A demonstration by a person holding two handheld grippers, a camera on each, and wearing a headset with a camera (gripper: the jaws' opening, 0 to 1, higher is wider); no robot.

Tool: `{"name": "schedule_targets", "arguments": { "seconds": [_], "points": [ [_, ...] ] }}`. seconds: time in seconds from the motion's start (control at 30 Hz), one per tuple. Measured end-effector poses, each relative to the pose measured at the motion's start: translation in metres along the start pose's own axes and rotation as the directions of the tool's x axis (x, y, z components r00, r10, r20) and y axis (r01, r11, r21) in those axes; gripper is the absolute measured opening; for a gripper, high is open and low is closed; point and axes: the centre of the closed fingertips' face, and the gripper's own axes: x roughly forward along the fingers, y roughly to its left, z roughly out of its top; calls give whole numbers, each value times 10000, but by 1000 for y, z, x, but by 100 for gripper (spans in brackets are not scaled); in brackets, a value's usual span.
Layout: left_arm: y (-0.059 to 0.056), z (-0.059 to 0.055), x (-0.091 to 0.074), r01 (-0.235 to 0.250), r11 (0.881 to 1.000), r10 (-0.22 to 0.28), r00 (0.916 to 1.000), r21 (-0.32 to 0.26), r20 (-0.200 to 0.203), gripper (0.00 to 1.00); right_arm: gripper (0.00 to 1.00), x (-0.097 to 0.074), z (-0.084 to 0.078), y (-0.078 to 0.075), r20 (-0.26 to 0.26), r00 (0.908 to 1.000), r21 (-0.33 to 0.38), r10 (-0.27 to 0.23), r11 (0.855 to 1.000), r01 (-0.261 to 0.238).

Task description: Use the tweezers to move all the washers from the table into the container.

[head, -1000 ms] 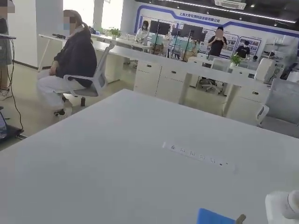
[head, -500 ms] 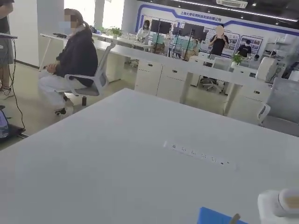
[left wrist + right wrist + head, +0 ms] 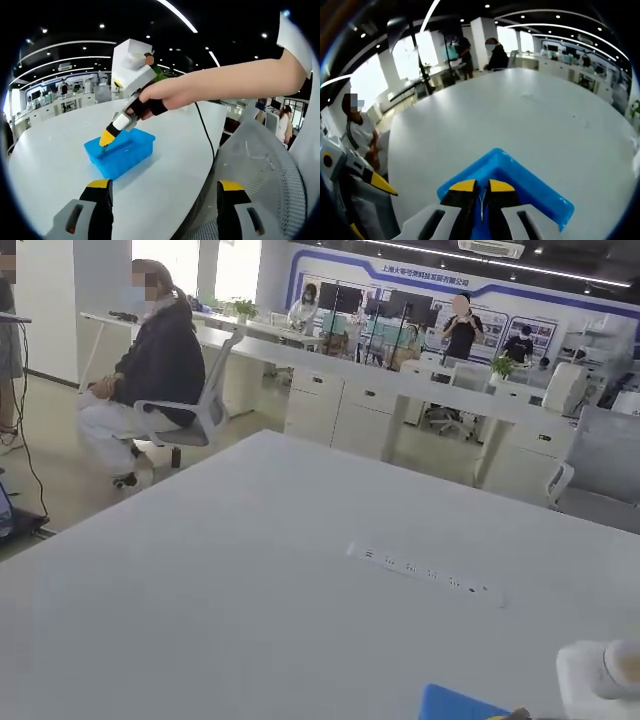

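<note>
A blue rectangular container [image 3: 120,152] lies on the white table [image 3: 55,150]; its corner also peeks in at the bottom of the head view, container [image 3: 455,705]. A hand holds my right gripper [image 3: 107,136] tilted down over the container. Its yellow-tipped jaws are shut on thin metal tweezers [image 3: 481,202], whose tip points into the container [image 3: 520,185]. My left gripper [image 3: 165,185] hangs back from the table's near edge with its jaws wide apart and nothing between them.
A recessed power strip [image 3: 425,573] runs across the table beyond the container. Off the table's near edge is a mesh office chair [image 3: 255,160]. Seated and standing people, desks and chairs fill the room behind.
The head camera has wobbled slightly. The white top of the gripper at the lower right has barely shifted above the blue container.
</note>
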Motion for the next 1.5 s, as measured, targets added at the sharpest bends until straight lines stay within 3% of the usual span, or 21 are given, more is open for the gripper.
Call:
{"name": "schedule_targets", "arguments": {
  "seconds": [0.17,0.3,0.37,0.43,0.5,0.57,0.6,0.67,0.7,0.77,0.83,0.87,0.93,1.03,1.2,1.23,1.27,1.33,1.4,1.47,1.5],
  "points": [
    [-5,1,0,297,9996,-297,9996,-40,-13,81,2,-18,5,14,-245,9990,-548,382,9977,-395],
    [-8,3,0,497,9987,-497,9988,71,-29,79,1,-33,-8,19,-1372,9898,-1921,377,9793,-639],
    [-9,3,-1,615,9979,-613,9981,204,-96,76,1,-44,-14,22,-2092,9772,-2747,374,9568,-954],
    [-7,6,-4,725,9969,-721,9973,318,-140,71,2,-54,-20,29,-2635,9626,-3006,635,9428,-1444],
    [-5,9,-7,819,9961,-815,9966,336,-136,66,2,-67,-26,37,-3159,9445,-3411,896,9182,-2012],
    [-1,15,-11,889,9954,-887,9960,346,-60,63,2,-81,-40,48,-4091,9042,-3530,1224,8926,-2805],
    [2,19,-12,912,9952,-913,9958,359,8,62,2,-91,-53,55,-4871,8621,-3500,1397,8732,-3392],
    [5,24,-13,960,9945,-964,9953,407,64,61,3,-99,-68,60,-5649,8148,-3599,1306,8495,-3857],
    [6,25,-13,1002,9940,-1006,9949,437,64,61,3,-103,-79,61,-6168,7794,-3707,1105,8327,-4114],
    [7,28,-12,1149,9920,-1152,9933,529,27,57,3,-106,-97,59,-6861,7244,-3879,671,8087,-4423],
    [6,31,-11,1322,9892,-1324,9912,631,-19,50,4,-101,-110,55,-7136,6998,-4067,306,7953,-4495],
    [6,33,-11,1383,9879,-1384,9904,695,-37,46,4,-98,-113,56,-7182,6954,-4083,262,7933,-4516],
    [8,35,-11,1443,9868,-1445,9895,736,-31,41,4,-90,-118,59,-7132,7006,-4196,208,7880,-4505],
    [10,37,-8,1621,9847,-1618,9868,642,-86,31,4,-81,-126,65,-7215,6922,-4276,162,7759,-4638],
    [12,22,7,2216,9725,-2150,9725,721,-896,1,4,-69,-136,75,-7231,6907,-4532,59,7507,-4808],
    [11,16,11,2414,9674,-2311,9651,770,-1232,0,4,-67,-134,77,-7160,6980,-4631,97,7416,-4853],
    [13,16,14,2365,9700,-2278,9651,564,-1292,0,4,-64,-131,80,-6938,7198,-4671,220,7470,-4730],
    [15,9,22,2571,9650,-2466,9567,517,-1548,0,4,-60,-130,81,-6840,7294,-4747,135,7509,-4591],
    [15,11,24,2596,9641,-2482,9557,559,-1582,0,4,-58,-130,85,-6730,7393,-4817,214,7459,-4601],
    [16,10,25,2638,9627,-2504,9531,608,-1701,0,3,-54,-131,88,-6525,7573,-4950,270,7415,-4529],
    [17,9,25,2676,9614,-2527,9509,641,-1786,0,3,-52,-131,90,-6335,7726,-4957,418,7447,-4468]
  ]
}}
